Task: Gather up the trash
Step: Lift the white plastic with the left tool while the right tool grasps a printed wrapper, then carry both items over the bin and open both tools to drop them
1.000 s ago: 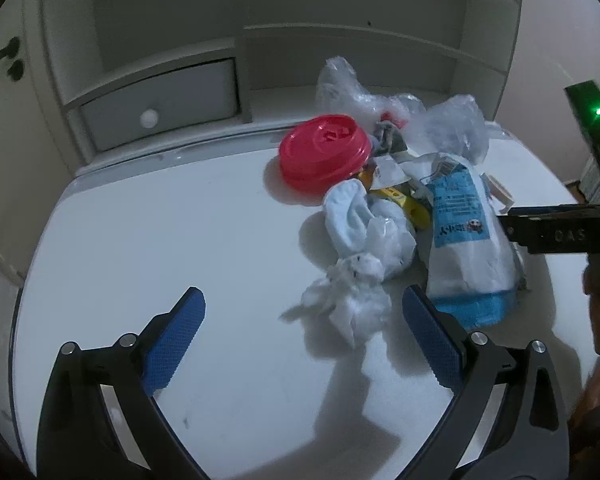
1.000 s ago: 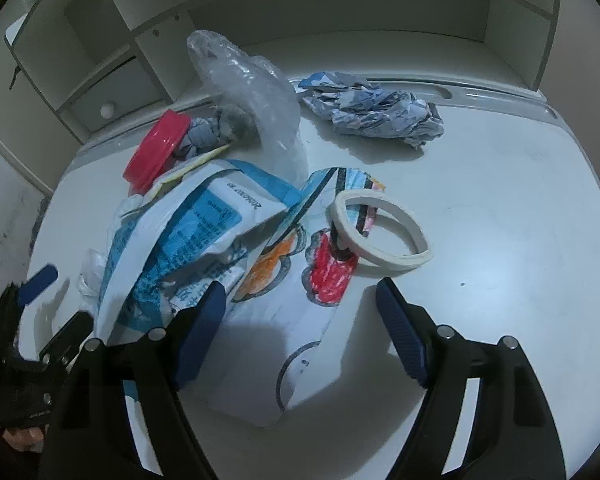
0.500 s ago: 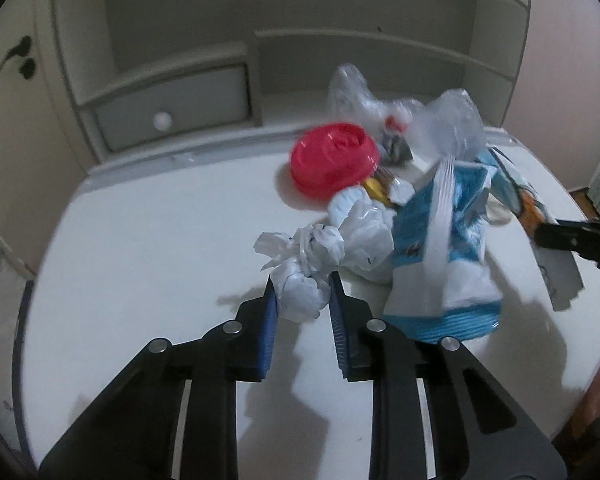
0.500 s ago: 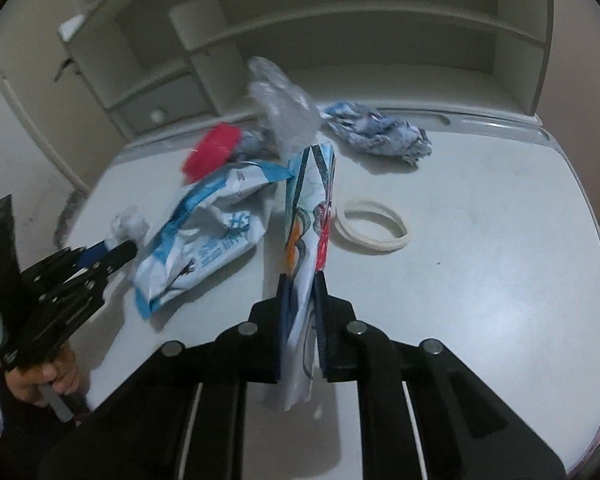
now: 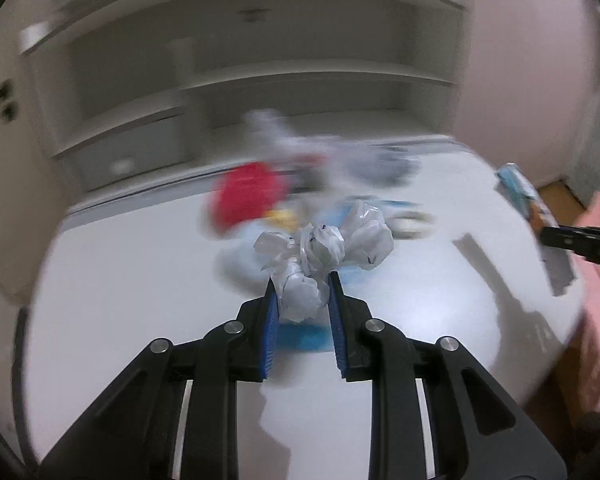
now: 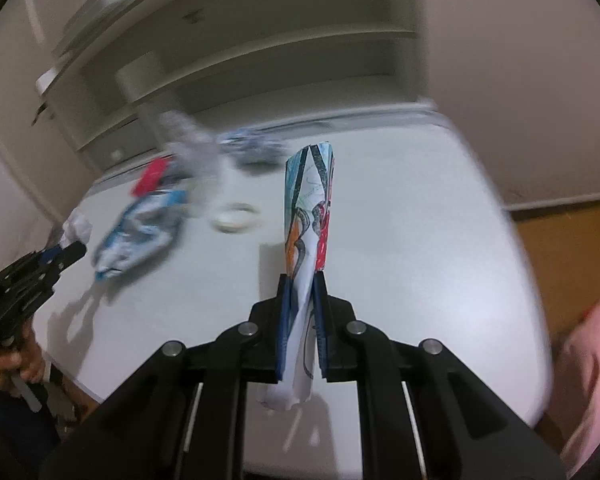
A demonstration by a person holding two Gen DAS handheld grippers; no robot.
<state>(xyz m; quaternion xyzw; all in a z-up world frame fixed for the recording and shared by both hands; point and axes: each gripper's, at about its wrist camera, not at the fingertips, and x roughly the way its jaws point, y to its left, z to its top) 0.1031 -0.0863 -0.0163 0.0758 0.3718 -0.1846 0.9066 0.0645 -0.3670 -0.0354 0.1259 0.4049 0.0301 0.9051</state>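
Note:
My left gripper (image 5: 302, 292) is shut on a crumpled white plastic bag (image 5: 324, 252) and holds it above the white table (image 5: 120, 280). My right gripper (image 6: 302, 292) is shut on a folded coloured drawing paper (image 6: 310, 208), which stands up from its fingers above the table (image 6: 400, 220). On the table lie a blue and white packet (image 6: 140, 228), a red lid (image 5: 248, 196), a tape ring (image 6: 236, 218), clear plastic wrap (image 6: 188, 148) and crumpled paper (image 6: 252, 146). The right gripper with the paper shows at the right edge of the left wrist view (image 5: 556, 236).
A white shelf unit with a drawer (image 5: 132, 156) stands at the back of the table. A wooden floor (image 6: 572, 240) lies beyond the table's right edge. A person's pink sleeve (image 6: 588, 360) is at the lower right. Both views are blurred.
Both grippers closed, the left on the white bag and the right on the drawing paper, then lifted them up and back from the trash pile.

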